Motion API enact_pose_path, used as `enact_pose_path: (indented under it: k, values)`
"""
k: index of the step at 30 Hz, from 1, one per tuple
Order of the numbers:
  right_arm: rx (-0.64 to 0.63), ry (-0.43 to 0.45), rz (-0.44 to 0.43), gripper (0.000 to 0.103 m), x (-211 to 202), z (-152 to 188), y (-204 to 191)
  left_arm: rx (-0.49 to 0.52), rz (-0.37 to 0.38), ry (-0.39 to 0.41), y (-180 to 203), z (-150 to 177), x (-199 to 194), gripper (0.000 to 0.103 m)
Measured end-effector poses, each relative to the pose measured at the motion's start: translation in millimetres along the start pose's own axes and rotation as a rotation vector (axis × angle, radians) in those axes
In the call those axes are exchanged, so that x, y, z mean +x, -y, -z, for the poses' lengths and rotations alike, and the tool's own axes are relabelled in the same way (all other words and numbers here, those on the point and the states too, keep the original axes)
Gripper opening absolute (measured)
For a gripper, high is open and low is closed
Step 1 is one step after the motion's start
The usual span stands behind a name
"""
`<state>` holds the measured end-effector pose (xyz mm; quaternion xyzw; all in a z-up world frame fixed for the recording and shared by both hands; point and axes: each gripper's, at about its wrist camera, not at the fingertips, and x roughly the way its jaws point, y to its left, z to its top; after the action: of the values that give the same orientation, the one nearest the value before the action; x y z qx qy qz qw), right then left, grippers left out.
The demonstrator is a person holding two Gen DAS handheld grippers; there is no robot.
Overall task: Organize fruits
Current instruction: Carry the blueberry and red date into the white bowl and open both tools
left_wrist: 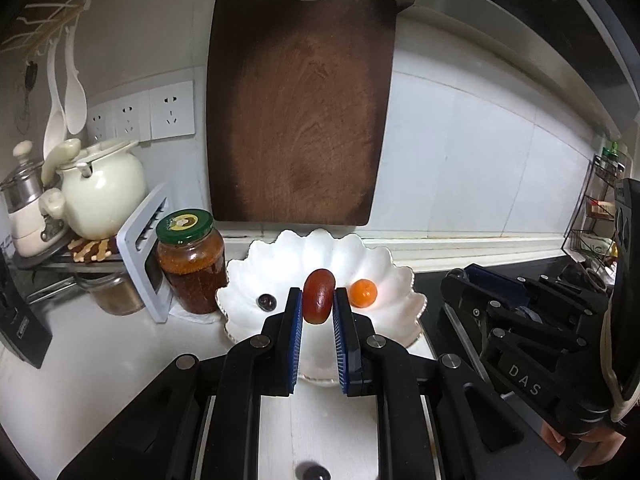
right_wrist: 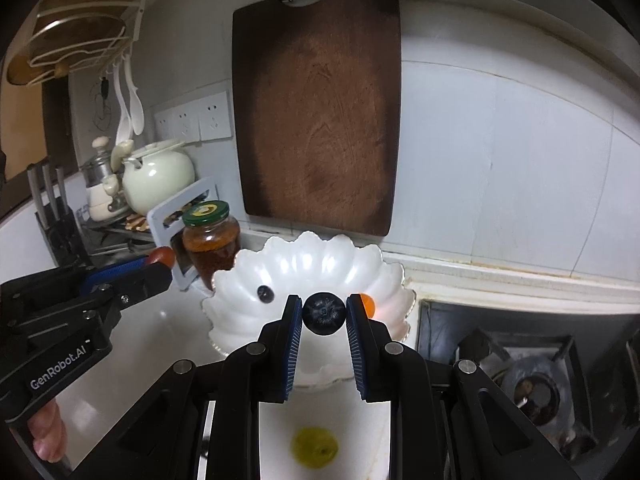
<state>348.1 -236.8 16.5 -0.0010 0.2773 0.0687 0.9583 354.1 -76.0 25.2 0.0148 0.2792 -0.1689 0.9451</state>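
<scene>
The left gripper (left_wrist: 318, 300) pinches a reddish-brown cherry tomato (left_wrist: 318, 296) between its blue pads, held above the near rim of the white scalloped bowl (left_wrist: 400, 280). The right gripper (right_wrist: 324, 310) clamps a blueberry (right_wrist: 324, 314) over the same bowl. Inside the bowl lie a kumquat (left_wrist: 362, 293) and a second blueberry (left_wrist: 267, 301). A green grape (right_wrist: 314, 448) sits on the counter, near side of the bowl.

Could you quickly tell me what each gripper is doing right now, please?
Left gripper: shut on the red cherry tomato.
Right gripper: shut on the blueberry.
</scene>
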Motion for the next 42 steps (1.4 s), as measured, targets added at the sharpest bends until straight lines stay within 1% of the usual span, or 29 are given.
enact_pose_path:
  k: [5, 9, 17, 21, 24, 27, 30, 35, 39, 42]
  values:
    - [0.0, -0.036, 0.008, 0.024, 27.8, -10.1, 6.1, 0.016, -0.02, -0.023, -2.4, -10.9, 23.7, 0.016]
    - [0.01, -0.079, -0.007, 0.024, 52.7, -16.0, 11.5, 0.019, -0.012, -0.063, -6.6, -18.0, 46.3, 0.016]
    - [0.049, -0.16, -0.018, 0.024, 108.5, -33.8, 25.9, 0.025, -0.041, -0.143, -12.6, -32.3, 93.1, 0.016]
    - [0.039, -0.189, -0.009, 0.024, 131.7, -41.1, 28.1, 0.037, -0.055, -0.177, -12.9, -36.6, 117.5, 0.016]
    - [0.038, -0.216, -0.005, 0.024, 149.5, -43.7, 32.2, 0.033, -0.06, -0.211, -15.1, -38.2, 137.6, 0.016]
    - [0.034, -0.246, 0.0, 0.024, 166.8, -44.8, 35.8, 0.006, -0.036, -0.263, -20.7, -39.4, 160.1, 0.016]
    - [0.043, -0.283, -0.005, 0.024, 184.0, -45.4, 39.8, 0.013, -0.057, -0.294, -23.2, -40.7, 180.9, 0.016]
    - [0.054, -0.343, 0.0, 0.024, 210.1, -44.7, 45.8, 0.0, -0.05, -0.365, -28.7, -40.5, 214.2, 0.016]
    - [0.06, -0.364, 0.009, 0.024, 222.0, -44.4, 49.5, -0.011, -0.062, -0.406, -30.9, -38.9, 232.1, 0.016]
    - [0.061, -0.376, 0.017, 0.024, 228.2, -43.4, 51.4, -0.037, -0.049, -0.44, -33.7, -38.0, 244.8, 0.017]
